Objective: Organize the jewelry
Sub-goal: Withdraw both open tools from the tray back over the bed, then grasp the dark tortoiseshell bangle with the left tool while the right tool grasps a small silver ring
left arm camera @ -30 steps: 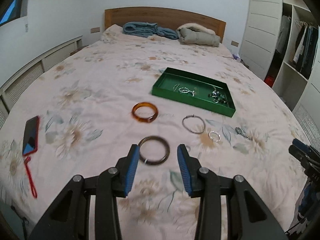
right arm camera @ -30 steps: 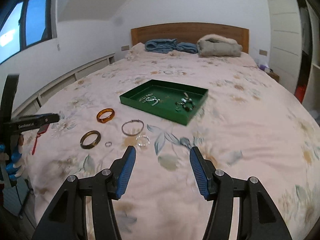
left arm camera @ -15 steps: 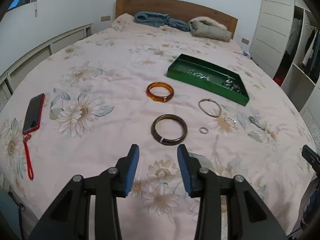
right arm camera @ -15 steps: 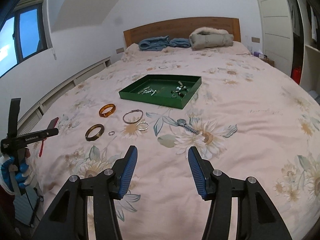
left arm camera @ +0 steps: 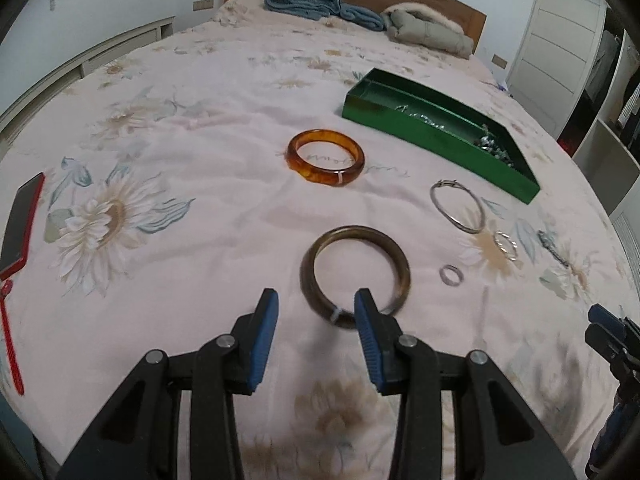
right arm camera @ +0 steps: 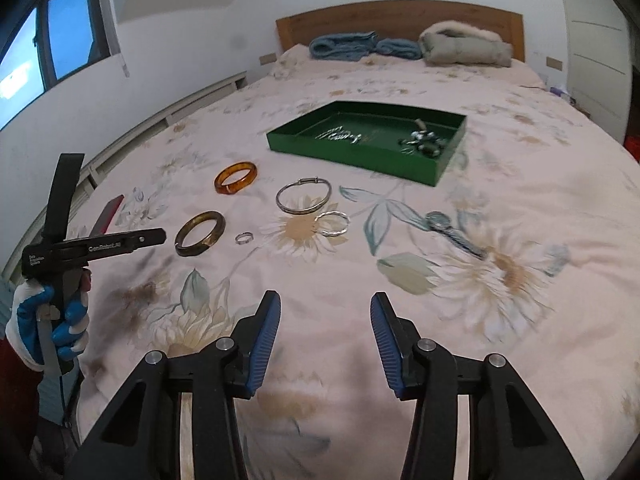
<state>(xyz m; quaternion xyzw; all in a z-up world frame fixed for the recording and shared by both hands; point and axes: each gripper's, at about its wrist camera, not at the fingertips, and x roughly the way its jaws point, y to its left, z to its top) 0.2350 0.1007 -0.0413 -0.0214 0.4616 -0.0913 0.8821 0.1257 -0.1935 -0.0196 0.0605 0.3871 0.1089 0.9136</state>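
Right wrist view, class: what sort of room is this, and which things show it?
Most likely a bedroom: a bed with a floral sheet and wooden headboard, folded bedding beside it, and an open wardrobe with hanging clothes.

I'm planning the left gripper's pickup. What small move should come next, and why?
Probably ease the left gripper forward and down so its open jaws straddle the near rim of the dark bangle. The bangle lies flat on the bedspread, just ahead, outside the green tray.
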